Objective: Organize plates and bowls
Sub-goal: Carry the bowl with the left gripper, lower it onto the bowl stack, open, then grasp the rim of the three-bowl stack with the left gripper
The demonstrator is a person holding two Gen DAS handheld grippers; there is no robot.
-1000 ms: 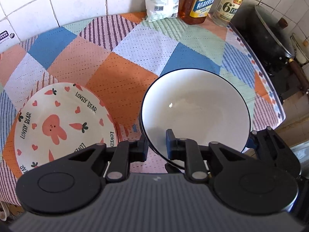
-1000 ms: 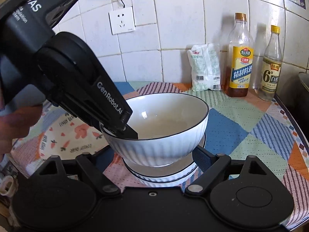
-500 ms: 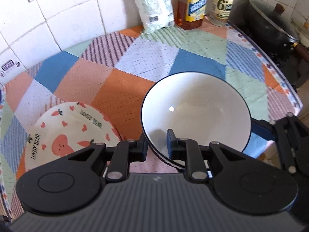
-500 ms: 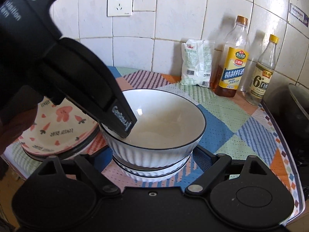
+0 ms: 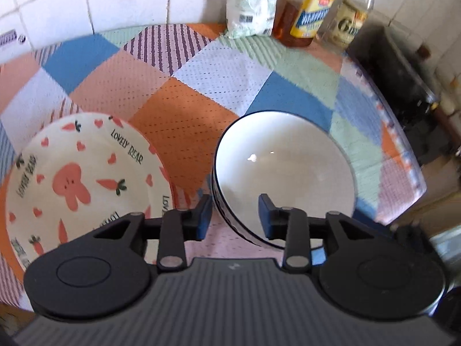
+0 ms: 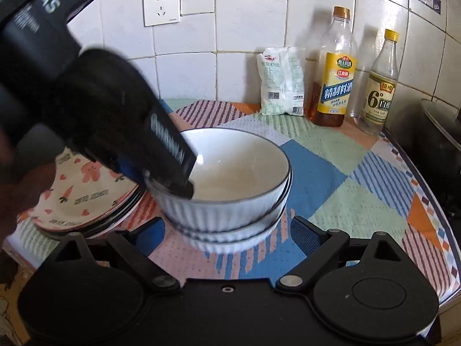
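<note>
Left wrist view: the left gripper [image 5: 234, 216] straddles the near rim of the white bowl [image 5: 283, 174], fingers released where half a second ago they pinched it; the rabbit plate [image 5: 83, 178] lies at 9 o'clock, blurred bottles [image 5: 312, 11] at 1 o'clock. Right wrist view: the right gripper [image 6: 227, 232] gapes around the bowl stack [image 6: 230, 190], now nested lower on the patchwork cloth [image 6: 345, 190]; the left tool's body hides the bowl's rim at 9 o'clock
</note>
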